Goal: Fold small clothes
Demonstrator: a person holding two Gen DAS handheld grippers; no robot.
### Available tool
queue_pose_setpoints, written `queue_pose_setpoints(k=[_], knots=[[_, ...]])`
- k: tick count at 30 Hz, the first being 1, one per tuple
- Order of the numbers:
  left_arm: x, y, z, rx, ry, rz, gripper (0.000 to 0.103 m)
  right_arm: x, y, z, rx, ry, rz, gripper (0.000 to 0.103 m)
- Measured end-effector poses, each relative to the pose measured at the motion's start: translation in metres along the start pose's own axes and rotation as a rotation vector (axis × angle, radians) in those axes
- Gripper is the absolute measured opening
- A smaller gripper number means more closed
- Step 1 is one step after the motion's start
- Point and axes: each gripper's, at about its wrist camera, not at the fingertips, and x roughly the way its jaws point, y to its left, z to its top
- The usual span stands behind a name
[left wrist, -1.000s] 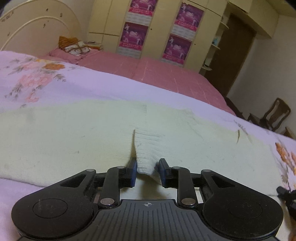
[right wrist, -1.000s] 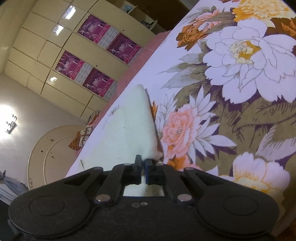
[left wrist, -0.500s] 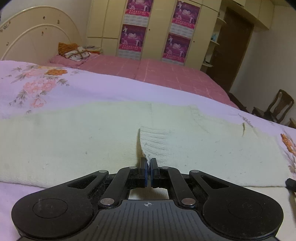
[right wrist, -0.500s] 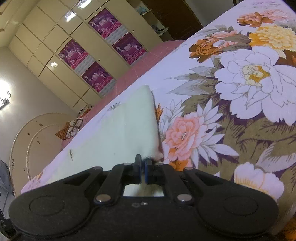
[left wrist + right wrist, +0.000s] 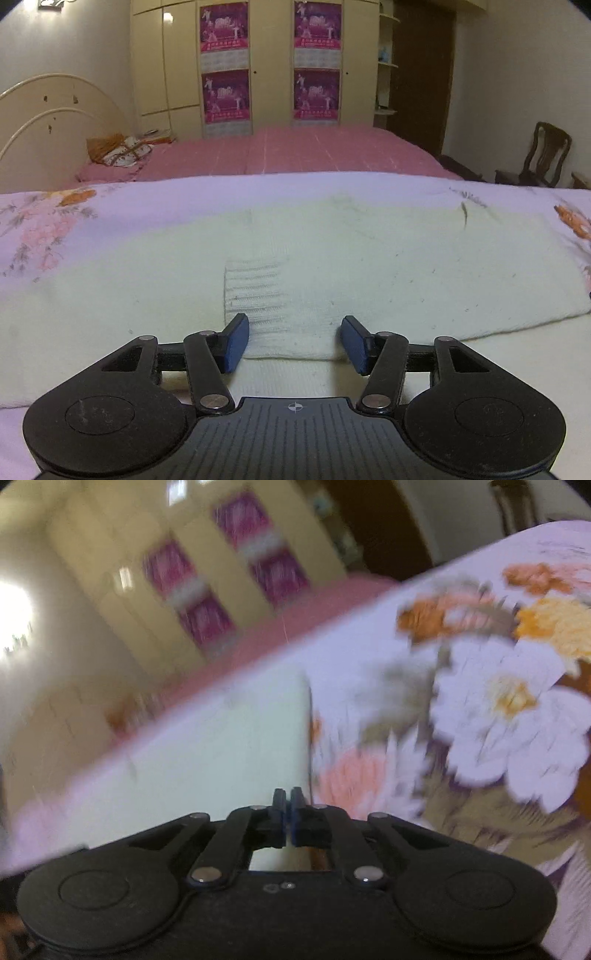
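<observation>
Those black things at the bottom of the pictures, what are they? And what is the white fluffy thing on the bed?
The black things are grippers, like big tweezers with two fingers. A person holds one in each hand, and each has a little camera that looks forward along its fingers. So one picture is from the left hand and the other from the right.

The white thing is a cream knitted sweater lying flat on a bed cover with flowers. One sleeve is folded over the middle, and you can see its ribbed cuff.

The left gripper is open, its blue pads on either side of the cuff, holding nothing. The right gripper is shut at the sweater's edge. That picture is blurry, so I cannot tell whether it pinches the cloth.

Behind the bed is a cupboard with pink posters.
</observation>
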Motion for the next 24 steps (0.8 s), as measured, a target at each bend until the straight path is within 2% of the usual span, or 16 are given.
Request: queue_pose_setpoints(k=[1,3,4,10,13,15,19,20,21,24], knots=[[-0.004,0.001,0.002,-0.011,-0.029,0.003,0.057,-0.003,0.001,0.003,-0.011,0.000,-0.002,0.000],[-0.005,0.004,0.007,-0.025,-0.073,0.009,0.071,-0.013,0.001,0.011,-0.038,-0.074,0.011,0.015],[-0.002,0.005,0.012,-0.032,-0.074,0.012,0.075,-0.012,0.001,0.016,-0.049,-0.103,0.013,0.017],[0.026,-0.006,0.025,-0.032,-0.044,0.015,0.075,0.035,-0.004,0.048,-0.018,-0.107,0.025,0.013],[0.040,-0.013,0.026,0.006,-0.012,0.034,0.075,0.060,0.000,0.055,-0.058,-0.065,0.027,0.012],[0.043,-0.010,0.024,-0.001,-0.020,0.043,0.075,0.074,0.003,0.054,-0.124,-0.034,-0.033,0.000],[0.034,-0.011,0.029,-0.014,-0.031,0.056,0.075,0.072,0.003,0.062,-0.111,-0.020,-0.066,0.000],[0.031,-0.014,0.031,-0.017,-0.050,0.042,0.075,0.068,0.009,0.063,-0.138,-0.032,-0.073,0.004],[0.029,-0.016,0.032,-0.017,-0.065,0.032,0.075,0.065,0.015,0.062,-0.158,-0.050,-0.069,0.014],[0.037,-0.028,0.031,0.017,-0.043,0.022,0.075,0.070,0.030,0.061,-0.233,-0.073,-0.029,0.018]])
